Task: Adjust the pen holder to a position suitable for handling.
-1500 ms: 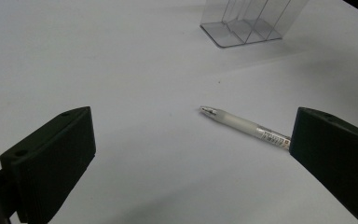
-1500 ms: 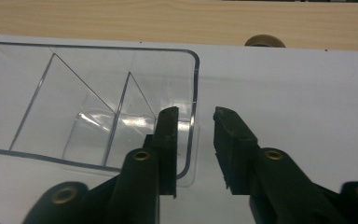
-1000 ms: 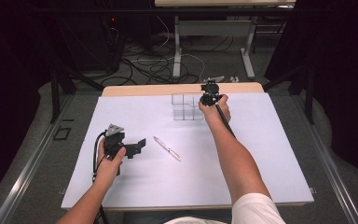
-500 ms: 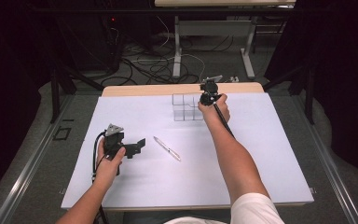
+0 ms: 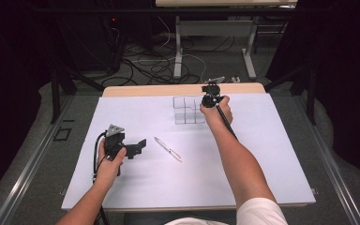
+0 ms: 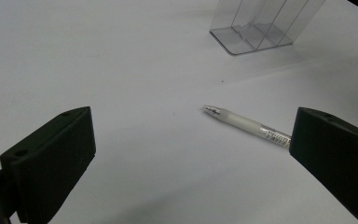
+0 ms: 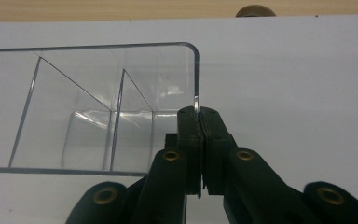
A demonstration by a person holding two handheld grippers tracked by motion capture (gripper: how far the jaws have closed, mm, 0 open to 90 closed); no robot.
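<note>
A clear plastic organizer [image 5: 186,110] with several compartments stands at the back middle of the white table top [image 5: 272,154]. My right gripper [image 5: 205,104] points down at its right wall, shut on that wall's rim. In the right gripper view the jaws [image 7: 198,115] pinch the thin clear wall of the organizer [image 7: 98,102]. A translucent pen [image 5: 168,149] lies in the middle of the table. My left gripper [image 5: 138,146] is held left of it, open, with nothing between its jaws. The left gripper view shows the pen [image 6: 247,123] ahead between the wide jaws [image 6: 191,154] and the organizer [image 6: 256,28] beyond.
A wooden strip [image 5: 159,90] runs along the table's far edge. Behind it lie cables [image 5: 154,65] on the floor and the legs of another table [image 5: 178,51]. Metal rails run down both sides.
</note>
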